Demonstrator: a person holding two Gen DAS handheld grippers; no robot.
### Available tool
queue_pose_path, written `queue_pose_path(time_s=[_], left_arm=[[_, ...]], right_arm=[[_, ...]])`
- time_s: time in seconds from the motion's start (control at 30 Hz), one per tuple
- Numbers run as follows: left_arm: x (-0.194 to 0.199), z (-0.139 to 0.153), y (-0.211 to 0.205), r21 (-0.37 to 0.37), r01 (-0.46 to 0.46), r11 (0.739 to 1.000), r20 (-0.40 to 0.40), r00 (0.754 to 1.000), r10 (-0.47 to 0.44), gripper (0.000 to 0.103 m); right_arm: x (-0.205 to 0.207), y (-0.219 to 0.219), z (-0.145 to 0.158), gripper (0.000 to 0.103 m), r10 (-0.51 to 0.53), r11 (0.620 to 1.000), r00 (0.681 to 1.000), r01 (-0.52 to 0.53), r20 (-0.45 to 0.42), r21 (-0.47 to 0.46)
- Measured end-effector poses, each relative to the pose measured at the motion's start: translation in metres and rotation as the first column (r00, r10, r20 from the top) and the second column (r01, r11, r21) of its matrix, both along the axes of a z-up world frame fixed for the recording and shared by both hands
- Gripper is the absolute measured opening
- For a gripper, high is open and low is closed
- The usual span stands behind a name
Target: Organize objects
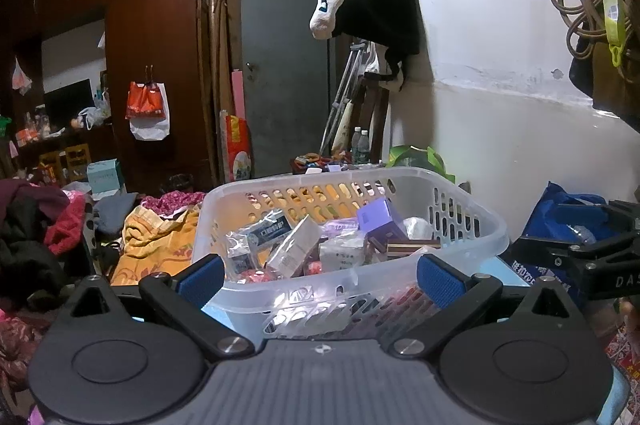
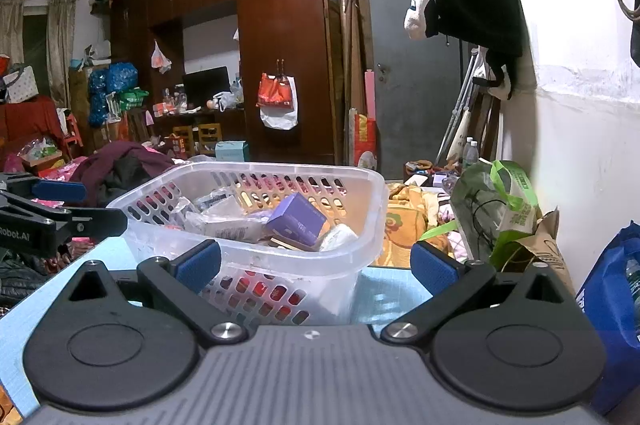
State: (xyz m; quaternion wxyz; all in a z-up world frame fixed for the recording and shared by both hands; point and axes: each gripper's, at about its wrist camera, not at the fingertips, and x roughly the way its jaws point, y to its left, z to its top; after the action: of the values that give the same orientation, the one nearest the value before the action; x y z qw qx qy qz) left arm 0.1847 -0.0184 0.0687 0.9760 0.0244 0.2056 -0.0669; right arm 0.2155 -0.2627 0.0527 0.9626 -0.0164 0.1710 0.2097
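Note:
A clear plastic basket (image 1: 472,221) stands on a light blue table top (image 2: 384,301), filled with small boxes and packets, among them a purple box (image 1: 380,219). In the right wrist view the basket (image 2: 368,225) and purple box (image 2: 296,219) show again. My left gripper (image 1: 320,279) is open and empty, its blue pads wide apart just before the basket's near wall. My right gripper (image 2: 316,265) is open and empty, close to the basket's near right corner. Each gripper shows at the edge of the other's view, the left gripper (image 2: 60,209) at the left and the right gripper (image 1: 592,245) at the right.
A blue bag (image 1: 560,221) lies right of the basket by the white wall. A green and brown bag (image 2: 504,217) stands behind the table's right side. Piled clothes (image 1: 160,237) cover the bed to the left. A wardrobe (image 2: 280,45) and grey door (image 1: 284,65) stand behind.

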Motion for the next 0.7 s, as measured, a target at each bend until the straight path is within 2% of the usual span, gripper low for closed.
queue_pose_path(time_s=[0.7], left_arm=[[-0.0003,0.0011,-0.004,0.005,-0.02,1.0,0.003,1.0,0.02,0.103]], right_arm=[[-0.0012,-0.0011,-0.0009,0.103,0.003,1.0,1.0,-0.003,0.001,-0.005]])
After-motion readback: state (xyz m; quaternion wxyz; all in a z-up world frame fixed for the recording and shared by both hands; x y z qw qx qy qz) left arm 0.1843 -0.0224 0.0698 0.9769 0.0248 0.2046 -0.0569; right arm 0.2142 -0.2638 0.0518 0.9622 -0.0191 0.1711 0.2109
